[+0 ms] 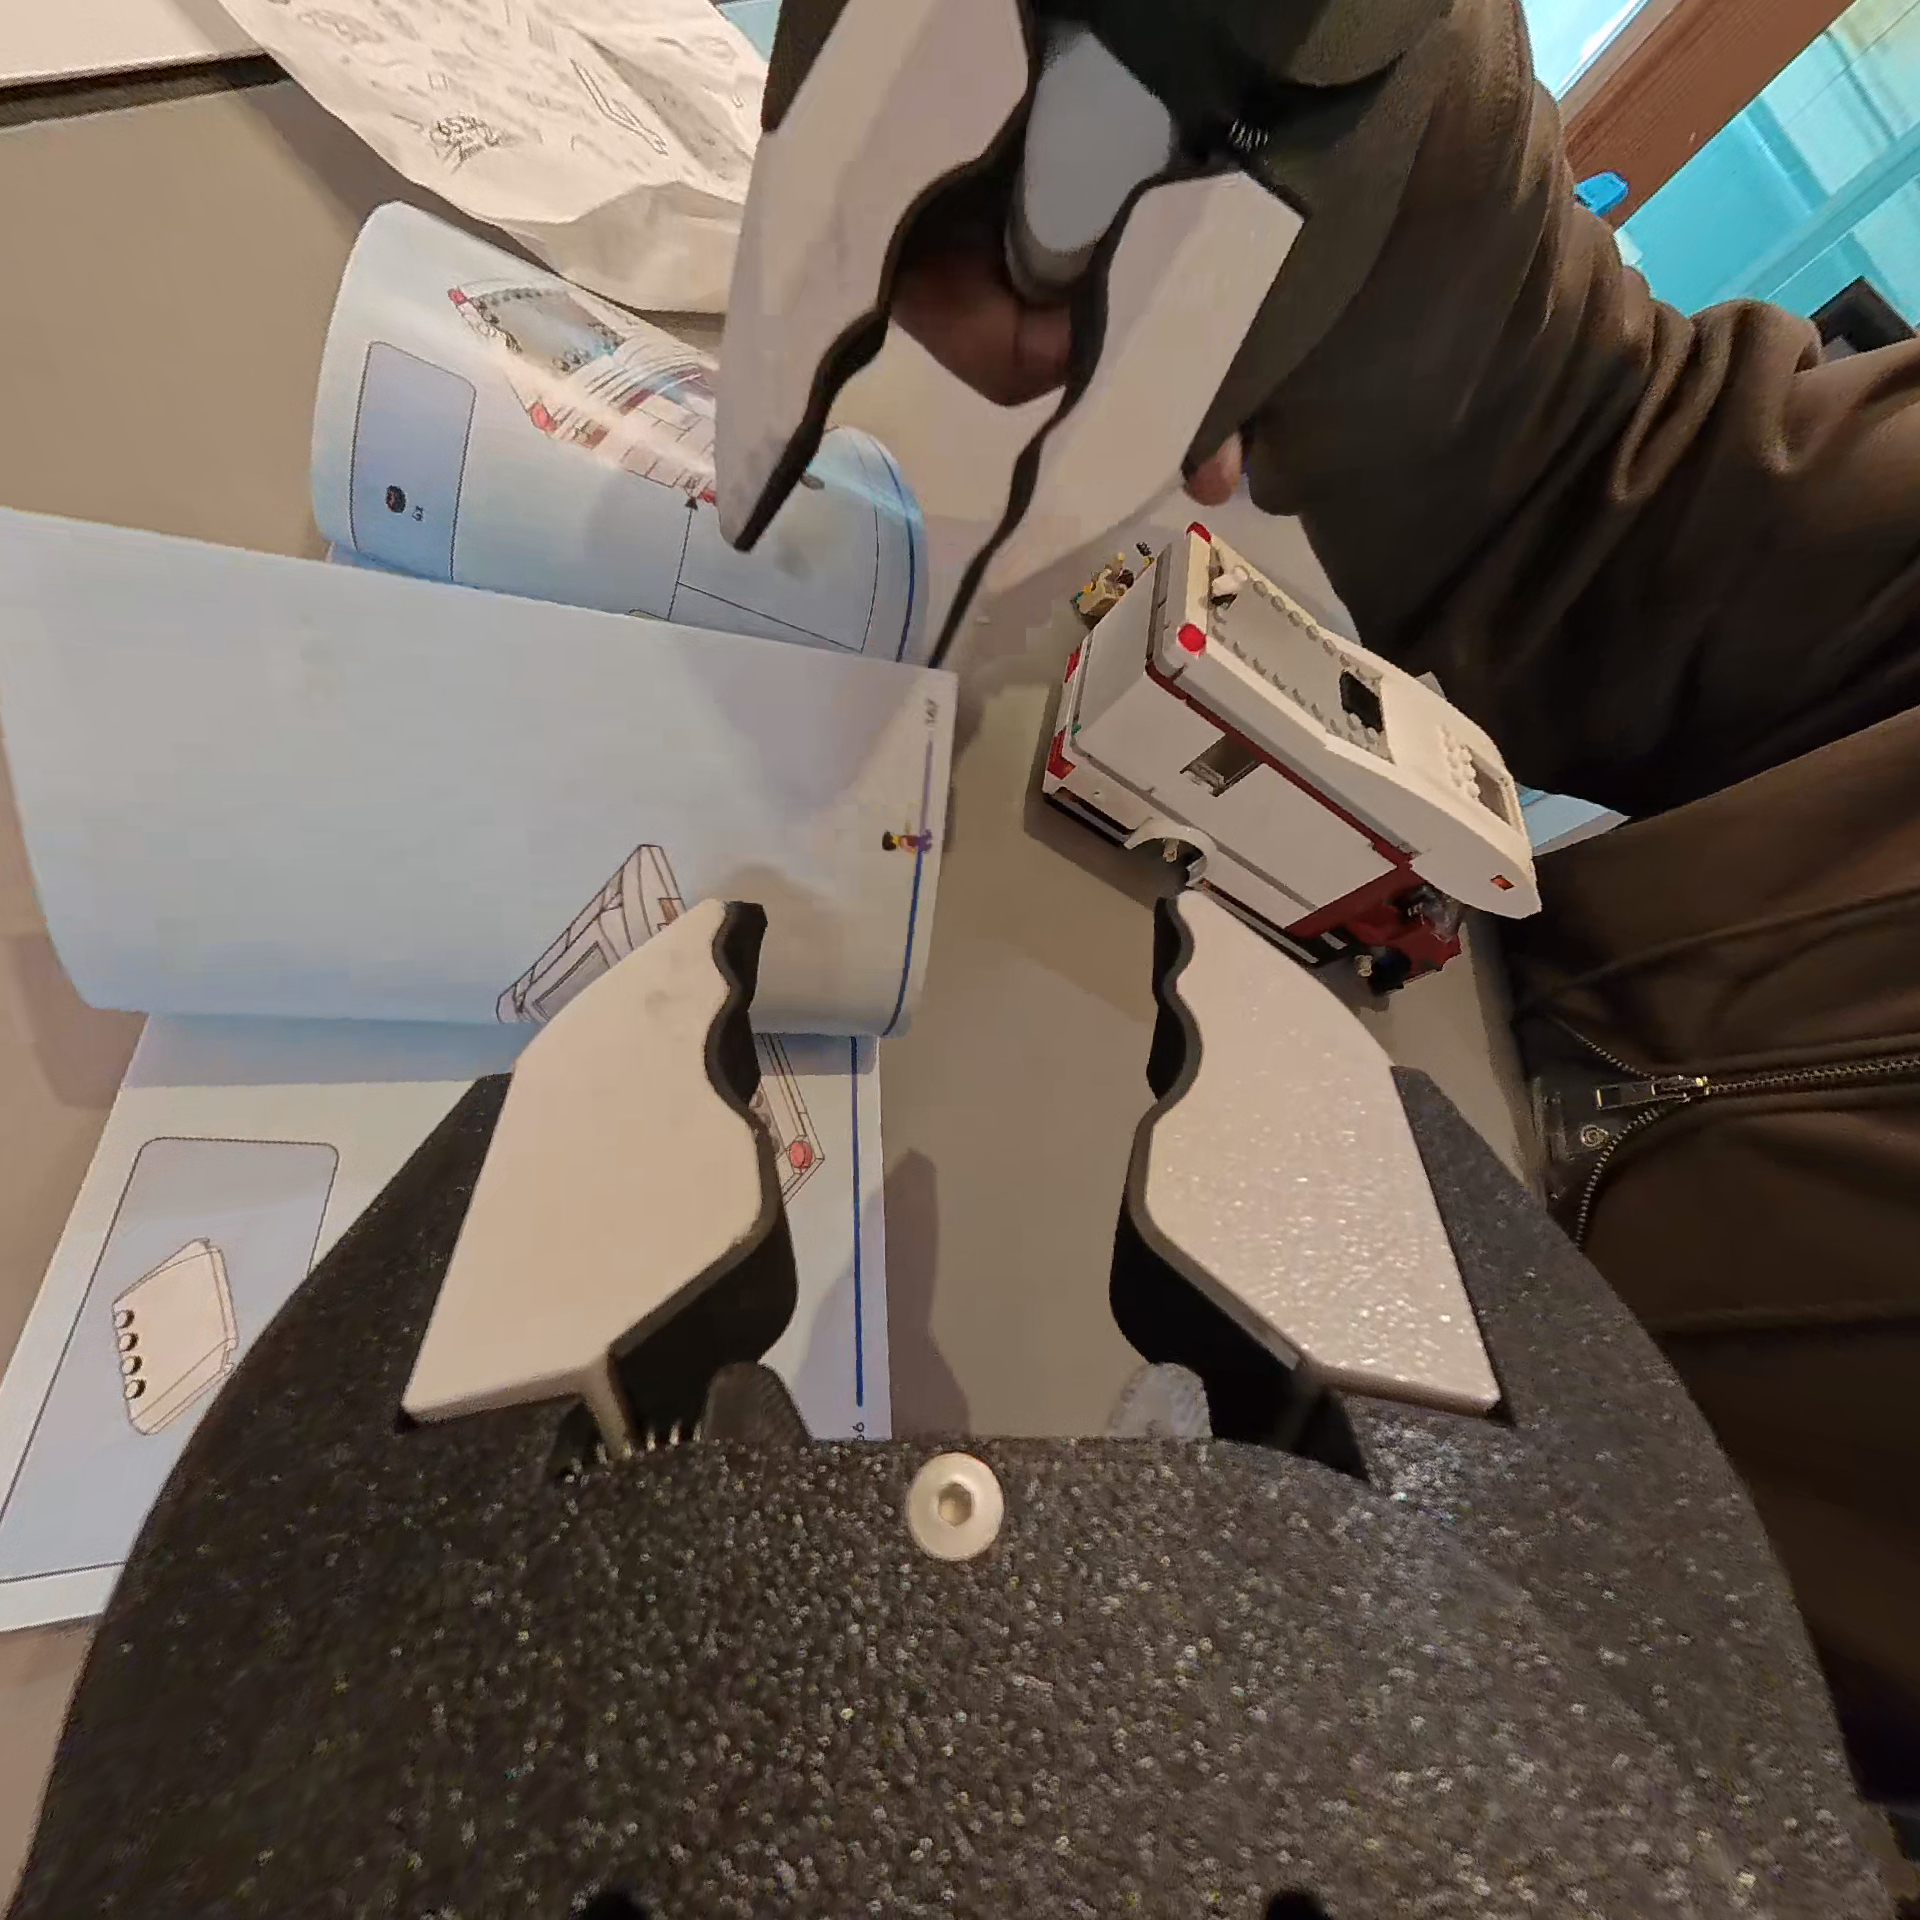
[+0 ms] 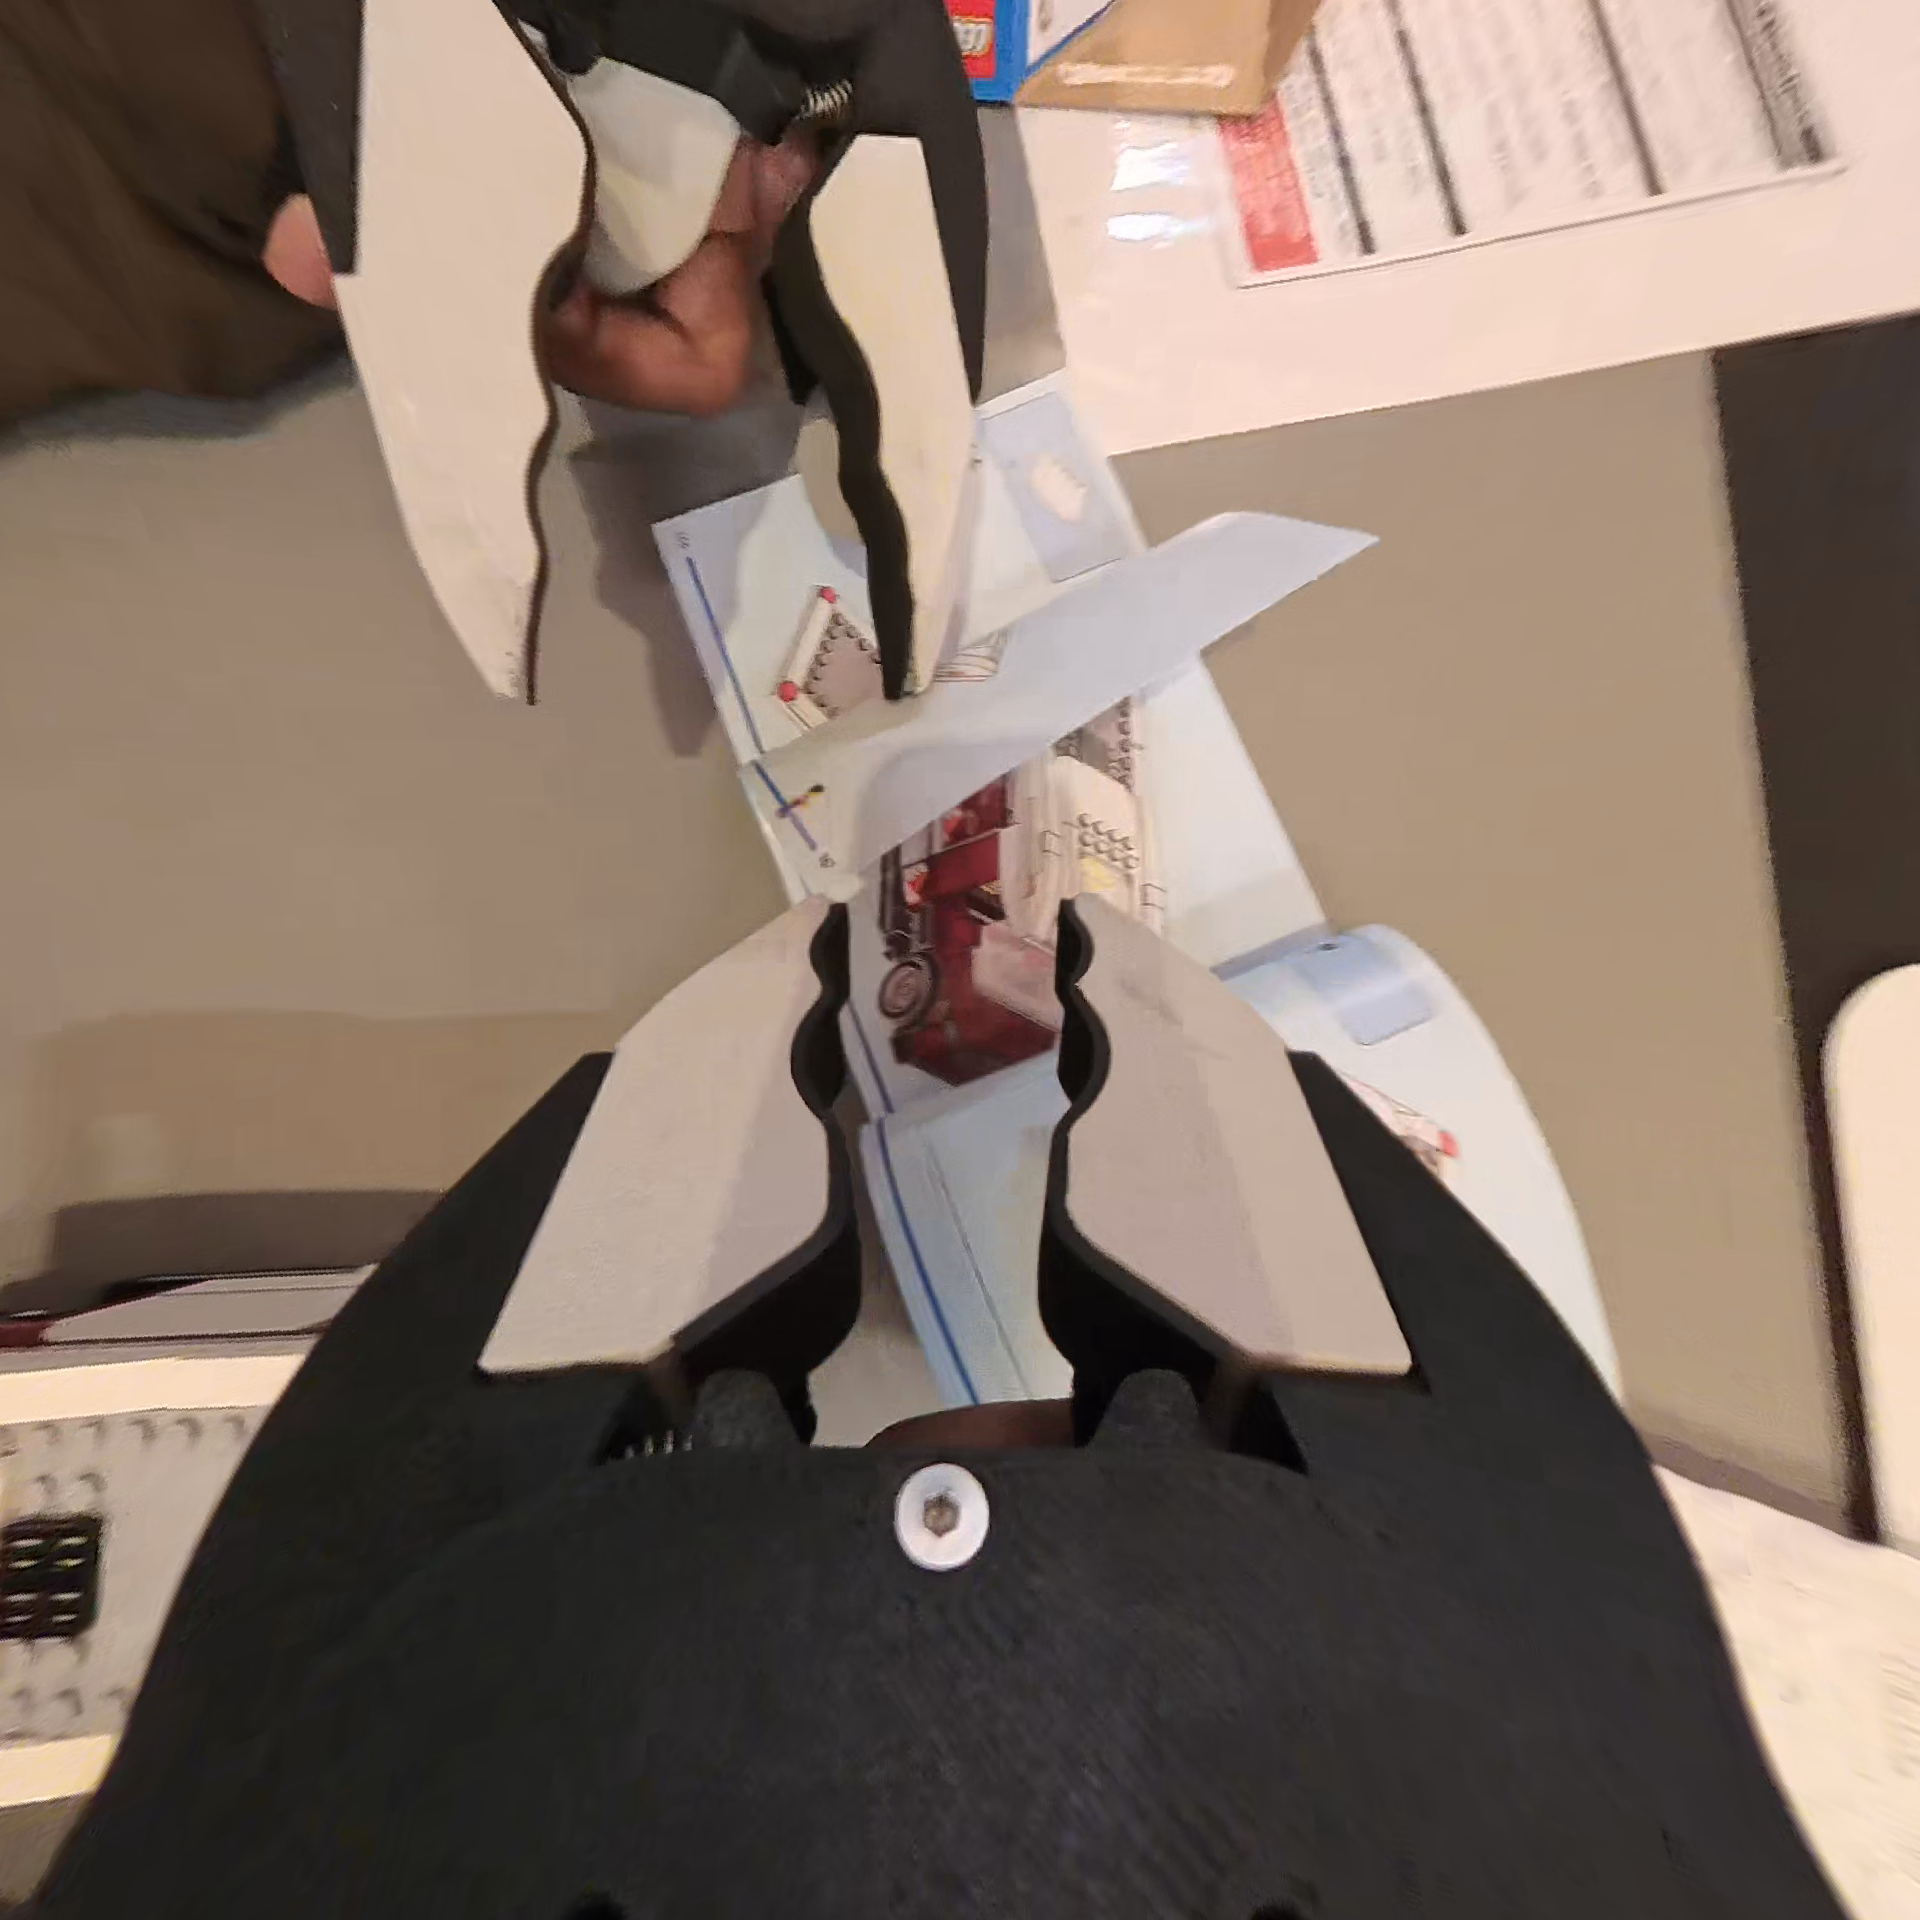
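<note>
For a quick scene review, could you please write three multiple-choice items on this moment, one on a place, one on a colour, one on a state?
1. Where does the brick-built camper van stand?
A. on the open booklet
B. on the bare table beside the booklet
C. in a claw

2. What colour is the van's lower front?
A. dark red
B. green
C. yellow

3. How do the left claw's jaws stand?
A. shut on the van
B. shut on a page
C. open, with nothing between them

Answers: 1 B, table shows between van and instruction booklet; 2 A, its lower cab is dark red; 3 C, bare table shows between the fingers.
</note>
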`<state>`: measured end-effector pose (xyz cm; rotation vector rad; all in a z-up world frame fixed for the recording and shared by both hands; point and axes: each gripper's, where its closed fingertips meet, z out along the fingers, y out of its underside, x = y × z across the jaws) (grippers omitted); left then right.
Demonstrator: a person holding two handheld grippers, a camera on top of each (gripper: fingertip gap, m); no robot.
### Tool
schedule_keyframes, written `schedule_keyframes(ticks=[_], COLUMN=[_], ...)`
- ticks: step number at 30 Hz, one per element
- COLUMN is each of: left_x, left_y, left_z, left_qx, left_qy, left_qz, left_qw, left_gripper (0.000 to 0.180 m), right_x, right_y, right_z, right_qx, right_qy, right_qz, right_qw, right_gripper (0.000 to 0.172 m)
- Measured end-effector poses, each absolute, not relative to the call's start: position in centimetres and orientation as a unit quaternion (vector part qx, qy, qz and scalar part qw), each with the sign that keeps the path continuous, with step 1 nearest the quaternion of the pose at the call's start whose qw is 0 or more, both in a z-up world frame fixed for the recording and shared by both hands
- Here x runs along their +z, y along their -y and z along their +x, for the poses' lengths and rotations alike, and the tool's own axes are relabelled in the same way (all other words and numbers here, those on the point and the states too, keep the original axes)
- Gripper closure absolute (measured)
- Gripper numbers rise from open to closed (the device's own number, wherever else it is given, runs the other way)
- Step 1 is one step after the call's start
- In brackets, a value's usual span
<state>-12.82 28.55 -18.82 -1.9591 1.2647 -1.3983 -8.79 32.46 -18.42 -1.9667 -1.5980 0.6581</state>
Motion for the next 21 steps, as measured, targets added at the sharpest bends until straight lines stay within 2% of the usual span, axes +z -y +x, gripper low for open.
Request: schedule_keyframes(ticks=[9,14,21], left_x=[-18.9,-18.9,-19.0], left_y=[-28.7,-28.7,-28.6], left_z=[-13.2,-13.2,-13.3], left_qx=[-0.498,-0.496,-0.494], left_qy=[-0.456,-0.458,-0.46], left_qz=[-0.707,-0.707,-0.708], left_qw=[0.211,0.21,0.209], left_gripper=[0.106,0.106,0.107], right_x=[-17.0,-17.2,-17.8], right_y=[-31.2,-30.4,-29.4], right_z=[-10.1,-9.7,-11.2], right_qx=[0.383,0.401,0.418], right_qy=[0.513,0.505,0.502], right_qz=[-0.742,-0.742,-0.743], right_qw=[0.2,0.18,0.147], right_gripper=[0.132,0.139,0.141])
